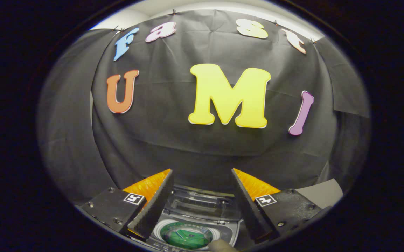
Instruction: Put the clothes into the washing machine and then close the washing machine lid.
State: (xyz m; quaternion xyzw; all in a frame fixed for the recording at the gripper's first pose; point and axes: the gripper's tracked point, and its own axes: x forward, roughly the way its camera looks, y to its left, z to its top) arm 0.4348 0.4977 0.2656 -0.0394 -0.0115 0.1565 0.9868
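Note:
My gripper point(202, 175) is open, its two fingers spread wide with nothing between them. Below and between the fingers sits a small top-loading washing machine point(230, 229). Its round drum opening holds a green garment point(187, 236). The clear lid point(196, 203) stands raised at the back of the machine, just beyond the drum. A fingertip of a person's hand point(221, 246) shows at the front of the machine, near the drum's rim.
The booth's black cloth wall point(174, 147) hangs close behind the machine. A grey surface point(322, 194) shows to the right, beyond the right finger.

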